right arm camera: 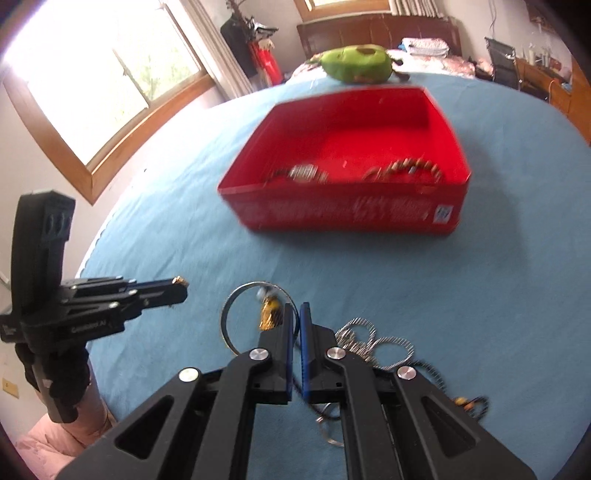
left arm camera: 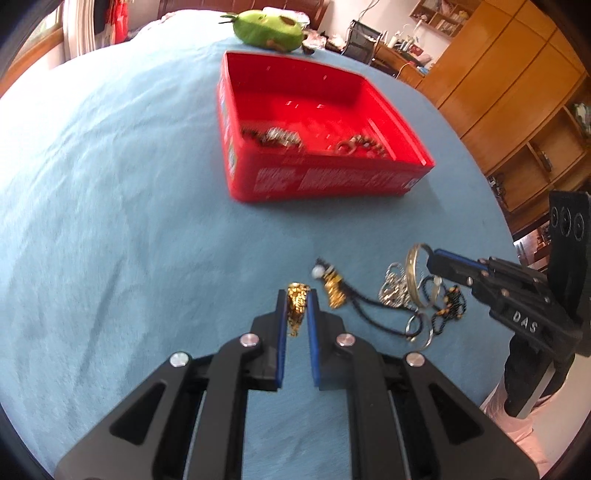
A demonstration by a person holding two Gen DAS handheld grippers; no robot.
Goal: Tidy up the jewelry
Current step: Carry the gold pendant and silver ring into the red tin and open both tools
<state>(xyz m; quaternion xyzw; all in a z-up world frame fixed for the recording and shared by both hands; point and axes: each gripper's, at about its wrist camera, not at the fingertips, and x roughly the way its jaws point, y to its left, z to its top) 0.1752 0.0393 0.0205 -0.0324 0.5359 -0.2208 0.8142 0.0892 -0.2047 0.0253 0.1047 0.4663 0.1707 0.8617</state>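
My left gripper (left arm camera: 297,297) is shut on a gold chain (left arm camera: 296,308), which hangs bunched between the blue pads above the blue bedsheet (left arm camera: 110,192). From the right wrist view the left gripper (right arm camera: 180,287) shows side-on at the left, a bit of gold at its tip. My right gripper (right arm camera: 296,309) is shut on the rim of a silver bangle (right arm camera: 226,314); the same bangle (left arm camera: 413,273) stands upright at that gripper's tip (left arm camera: 431,258). A red box (left arm camera: 325,181) (right arm camera: 332,212) lies beyond, with several pieces of jewelry inside near its front wall.
Loose jewelry lies on the sheet: a gold tassel piece with a pearl (left arm camera: 332,291), silver chain links (right arm camera: 373,341), dark bead strings (left arm camera: 448,306). A green avocado plush toy (left arm camera: 269,26) sits behind the box. Wooden cabinets (left arm camera: 517,92) stand right, a window (right arm camera: 103,81) left.
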